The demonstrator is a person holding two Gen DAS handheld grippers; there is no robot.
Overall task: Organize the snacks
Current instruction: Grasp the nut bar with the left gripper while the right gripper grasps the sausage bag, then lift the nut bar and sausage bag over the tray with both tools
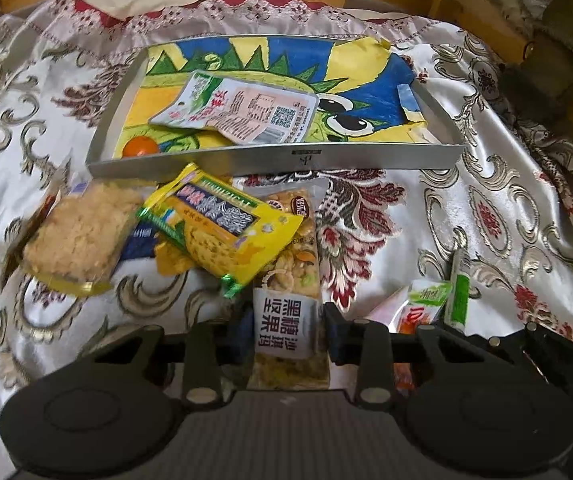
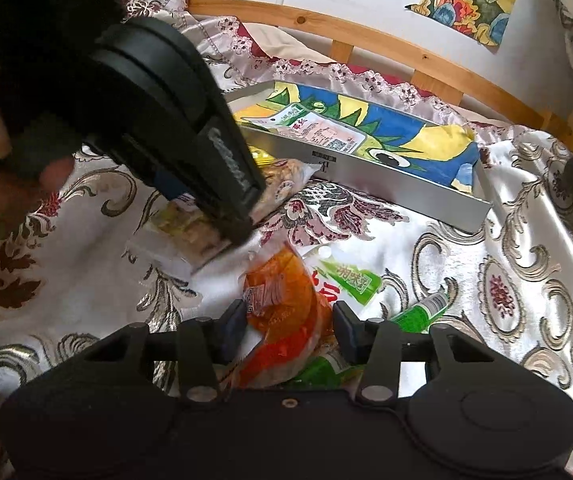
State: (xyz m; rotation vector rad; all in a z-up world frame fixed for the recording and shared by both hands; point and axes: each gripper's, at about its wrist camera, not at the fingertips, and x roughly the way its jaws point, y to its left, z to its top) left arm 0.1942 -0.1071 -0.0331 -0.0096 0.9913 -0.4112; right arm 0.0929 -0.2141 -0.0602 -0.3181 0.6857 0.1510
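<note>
A grey tray (image 1: 274,159) with a colourful drawing inside holds a white and green snack packet (image 1: 238,110) and an orange ball (image 1: 139,147). In front of it lie a rice cake pack (image 1: 78,236), a yellow packet (image 1: 222,224) and a clear nut bar (image 1: 288,280). My left gripper (image 1: 288,328) is open, its jaws on either side of the nut bar's near end. My right gripper (image 2: 288,326) is open around an orange snack packet (image 2: 282,312) that lies on the cloth. The left gripper's body (image 2: 158,120) shows in the right wrist view over the nut bar (image 2: 190,232).
A green and white packet (image 2: 346,280) and a green tube (image 2: 422,312) lie beside the orange packet. The tray (image 2: 390,180) sits on a patterned satin cloth (image 2: 506,280). A wooden rail (image 2: 426,60) and a wall with drawings stand behind.
</note>
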